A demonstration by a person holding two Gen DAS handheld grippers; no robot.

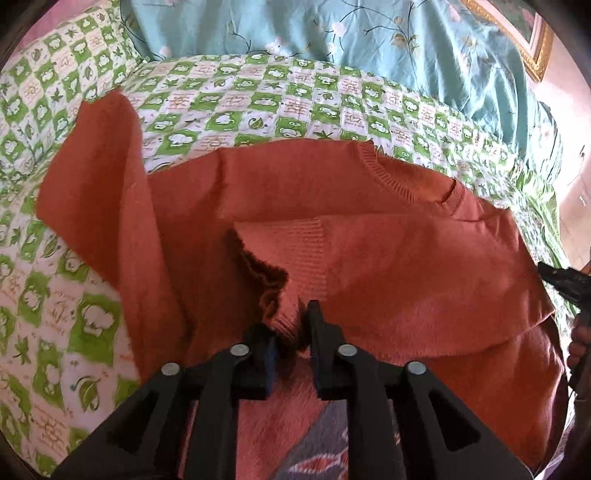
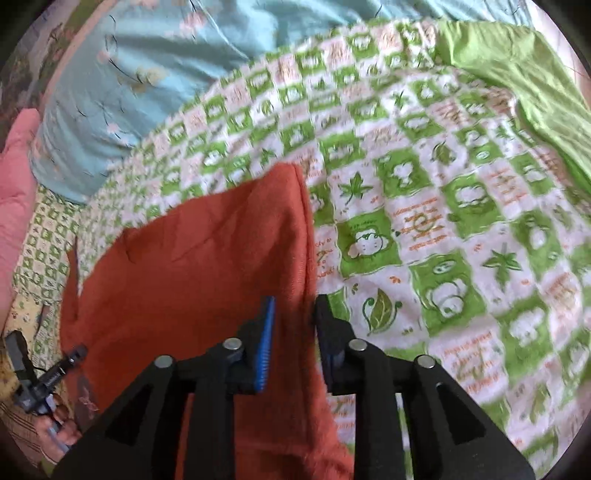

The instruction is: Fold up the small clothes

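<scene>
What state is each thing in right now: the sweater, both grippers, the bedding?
Orange sweater: spread on the bed, one cuffed sleeve folded across the chest, neckline visible.
Sleeve cuff: lies on the body, its end between the left gripper's fingers.
Left gripper: slightly open around the cuff.
Right gripper: open, sweater edge between its fingers.
Green checked quilt: spread under the sweater.
Blue floral bedding: rumpled behind.

I see a green-and-white checked bedspread [image 1: 258,107] covering the bed, a pale blue floral quilt [image 1: 369,33] at its far edge, and a gilt picture frame [image 1: 532,48] far right.
</scene>
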